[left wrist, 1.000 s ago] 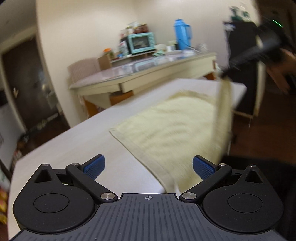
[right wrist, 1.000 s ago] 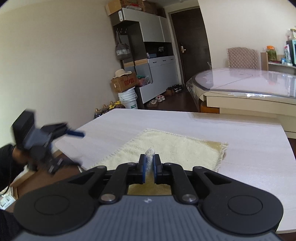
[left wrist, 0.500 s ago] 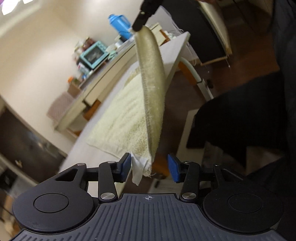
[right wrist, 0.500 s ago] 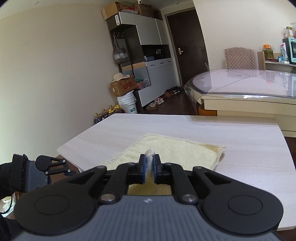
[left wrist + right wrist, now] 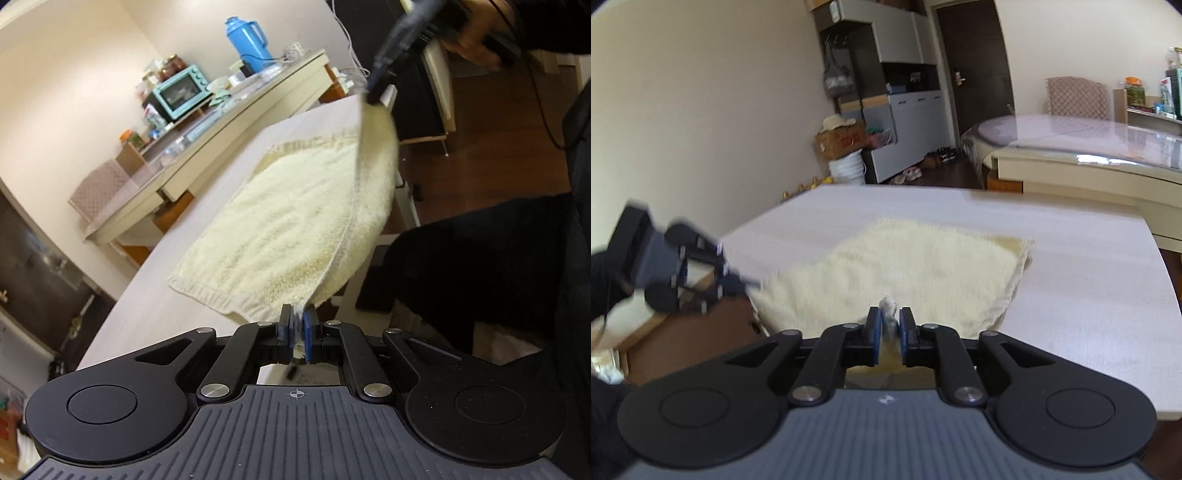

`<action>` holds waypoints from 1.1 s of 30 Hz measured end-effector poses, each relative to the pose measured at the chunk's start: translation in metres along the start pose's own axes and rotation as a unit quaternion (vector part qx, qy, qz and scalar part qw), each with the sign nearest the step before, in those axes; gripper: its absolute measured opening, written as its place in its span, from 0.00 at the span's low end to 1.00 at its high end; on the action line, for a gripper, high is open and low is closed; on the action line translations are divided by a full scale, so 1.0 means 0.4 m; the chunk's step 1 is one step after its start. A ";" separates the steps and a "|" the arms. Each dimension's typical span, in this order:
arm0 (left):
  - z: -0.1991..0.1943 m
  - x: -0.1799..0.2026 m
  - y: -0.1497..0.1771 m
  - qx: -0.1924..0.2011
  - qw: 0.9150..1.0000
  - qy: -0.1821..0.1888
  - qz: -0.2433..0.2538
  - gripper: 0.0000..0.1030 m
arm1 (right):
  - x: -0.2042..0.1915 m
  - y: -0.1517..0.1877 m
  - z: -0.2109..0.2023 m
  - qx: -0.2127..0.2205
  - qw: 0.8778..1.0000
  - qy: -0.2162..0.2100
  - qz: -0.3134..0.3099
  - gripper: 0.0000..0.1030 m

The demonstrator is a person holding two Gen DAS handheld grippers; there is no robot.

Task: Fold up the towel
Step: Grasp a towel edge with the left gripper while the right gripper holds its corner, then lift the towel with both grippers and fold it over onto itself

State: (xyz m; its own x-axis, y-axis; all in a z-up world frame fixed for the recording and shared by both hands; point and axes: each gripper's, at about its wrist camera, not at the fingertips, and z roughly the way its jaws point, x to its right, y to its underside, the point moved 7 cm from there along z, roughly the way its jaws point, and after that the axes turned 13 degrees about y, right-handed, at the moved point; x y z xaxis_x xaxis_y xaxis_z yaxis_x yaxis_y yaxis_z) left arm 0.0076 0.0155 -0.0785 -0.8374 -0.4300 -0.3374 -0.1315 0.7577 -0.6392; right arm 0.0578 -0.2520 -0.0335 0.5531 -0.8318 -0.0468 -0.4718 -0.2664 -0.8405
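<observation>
A pale yellow terry-cloth towel (image 5: 280,221) lies spread over the near part of a light wood-grain desk (image 5: 207,206), with its near edge lifted off the surface. The left claw (image 5: 297,334) has its blue-padded fingers (image 5: 283,332) pinched tight on one near corner of the towel, a strip of white hem showing between the pads. From there the raised edge curves up and away to the far right, where the right claw (image 5: 373,96) grips the other near corner above the desk's right side; that claw and the hand behind it are motion-blurred in the left wrist view.

In the right wrist view the right claw (image 5: 888,334) is drawn narrow on a small bunched tuft of towel (image 5: 923,266) cloth standing up between its pads. The rest of the cloth stretches flat towards the far side of the desk (image 5: 1089,295), its far right corner slightly darker. The left claw (image 5: 738,282) appears at the left, blurred, just beside the desk's near left edge, meeting the towel's corner.
</observation>
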 end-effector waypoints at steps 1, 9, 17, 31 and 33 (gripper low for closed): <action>0.002 -0.006 -0.003 0.001 1.000 0.002 0.000 0.05 | 0.004 0.014 -0.001 0.000 1.000 -0.001 -0.002 0.15; 0.016 -0.018 -0.029 0.001 1.000 0.011 0.005 0.05 | -0.030 0.087 0.002 -0.003 0.993 0.023 -0.116 0.33; 0.006 -0.015 -0.031 0.001 1.000 0.004 -0.001 0.06 | -0.105 0.140 0.021 0.001 0.965 0.039 -0.261 0.28; -0.022 -0.018 -0.046 0.012 1.000 -0.007 -0.003 0.06 | -0.116 0.112 -0.017 0.007 0.959 0.070 -0.273 0.05; -0.033 -0.029 -0.060 0.016 1.000 -0.016 -0.003 0.06 | -0.112 0.073 -0.033 0.022 0.959 0.081 -0.272 0.05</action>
State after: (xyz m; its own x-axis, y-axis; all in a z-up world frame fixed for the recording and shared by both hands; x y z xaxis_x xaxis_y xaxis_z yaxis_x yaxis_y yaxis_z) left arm 0.0135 0.0088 -0.0500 -0.8196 -0.4499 -0.3548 -0.1187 0.7391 -0.6631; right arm 0.0102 -0.2290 -0.0490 0.5938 -0.6410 0.4863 -0.1125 -0.6646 -0.7387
